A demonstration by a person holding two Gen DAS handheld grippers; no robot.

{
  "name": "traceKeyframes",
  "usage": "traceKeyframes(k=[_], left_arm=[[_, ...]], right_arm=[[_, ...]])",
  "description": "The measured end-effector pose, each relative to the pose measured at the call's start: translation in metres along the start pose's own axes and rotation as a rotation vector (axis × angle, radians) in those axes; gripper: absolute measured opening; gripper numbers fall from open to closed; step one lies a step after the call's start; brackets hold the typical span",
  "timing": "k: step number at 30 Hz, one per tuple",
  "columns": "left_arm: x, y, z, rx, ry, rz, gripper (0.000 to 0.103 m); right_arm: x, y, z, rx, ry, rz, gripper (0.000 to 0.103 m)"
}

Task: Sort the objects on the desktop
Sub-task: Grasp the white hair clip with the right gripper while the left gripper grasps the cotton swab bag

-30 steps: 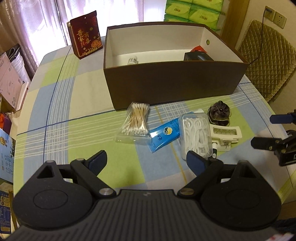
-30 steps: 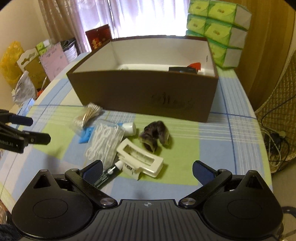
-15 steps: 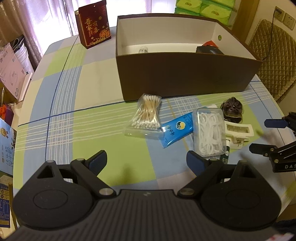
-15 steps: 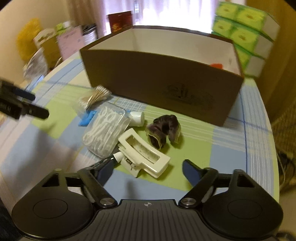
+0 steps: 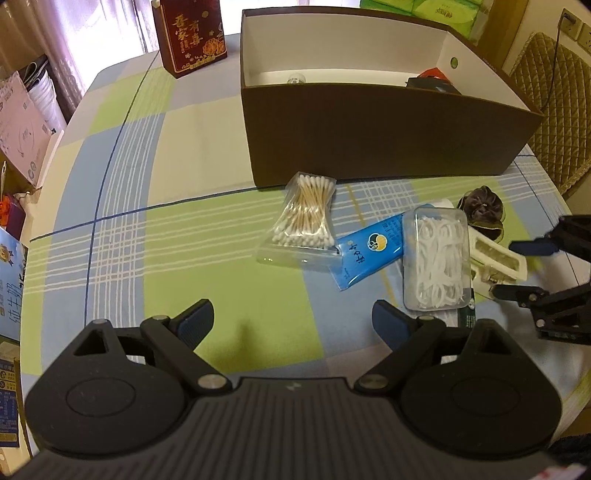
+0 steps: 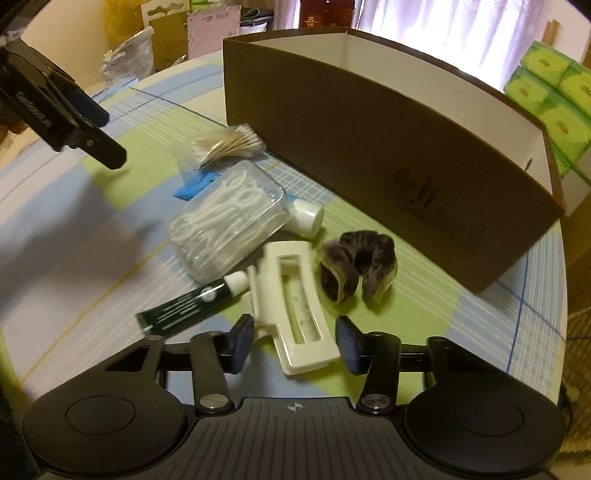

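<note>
A cream hair clip (image 6: 295, 314) lies on the checked tablecloth, its near end between the closing jaws of my right gripper (image 6: 295, 341); both pads touch its sides. Next to it are a dark scrunchie (image 6: 356, 266), a green tube (image 6: 192, 306), a clear box of floss picks (image 6: 225, 218), a white-capped bottle (image 6: 306, 218), a blue packet (image 5: 369, 254) and a bag of cotton swabs (image 5: 304, 221). My left gripper (image 5: 291, 317) hovers open over bare cloth, short of the swabs. The right gripper (image 5: 524, 269) shows at the right edge of the left wrist view.
A large brown box (image 5: 369, 125) with a white inside stands behind the objects and holds a few items. A red carton (image 5: 192, 33) stands at the back left. Green tissue packs (image 6: 550, 96) and a padded chair (image 5: 554, 103) sit beyond the table's right side.
My right gripper has sunk and rolled, and its jaws have narrowed from wide open onto the hair clip. The left gripper has drifted a little closer to the objects, still open.
</note>
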State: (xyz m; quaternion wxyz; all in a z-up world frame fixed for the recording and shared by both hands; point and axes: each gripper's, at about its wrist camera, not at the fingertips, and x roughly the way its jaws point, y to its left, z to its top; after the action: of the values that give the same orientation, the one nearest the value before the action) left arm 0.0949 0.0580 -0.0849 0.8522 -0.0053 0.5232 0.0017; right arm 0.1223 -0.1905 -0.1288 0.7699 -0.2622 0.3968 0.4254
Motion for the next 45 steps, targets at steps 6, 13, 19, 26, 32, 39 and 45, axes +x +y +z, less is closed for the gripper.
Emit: traceKeyframes(k=[6,13,19,26,32,39,45], left_arm=[[0.005,0.000,0.000,0.003,0.009,-0.007,0.091],[0.009,-0.004,0.003,0.017,0.008,-0.014,0.091],[0.010,-0.004,0.003,0.019,0.004,-0.021,0.091],[0.015,-0.003,0.002,0.021,0.007,-0.031,0.091],[0.024,-0.002,0.015,0.046,-0.025,-0.016,0.083],[0.051,0.000,0.045,0.073,-0.063,-0.047,0.077],[0.079,-0.005,0.063,0.110,-0.053,-0.056,0.064]], right_arm=[[-0.017,-0.003,-0.015,0.103,0.044,-0.007,0.031],[-0.016,-0.001,-0.009,0.171,0.006,-0.035,0.064],[-0.002,-0.002,-0.001,0.242,-0.016,-0.046,0.043],[-0.003,-0.001,-0.001,0.274,0.013,-0.102,0.038],[-0.013,-0.018,-0.013,0.370,0.048,-0.151,0.038],[-0.021,-0.038,-0.020,0.457,0.068,-0.196,0.038],[-0.023,-0.051,-0.025,0.516,0.073,-0.225,0.038]])
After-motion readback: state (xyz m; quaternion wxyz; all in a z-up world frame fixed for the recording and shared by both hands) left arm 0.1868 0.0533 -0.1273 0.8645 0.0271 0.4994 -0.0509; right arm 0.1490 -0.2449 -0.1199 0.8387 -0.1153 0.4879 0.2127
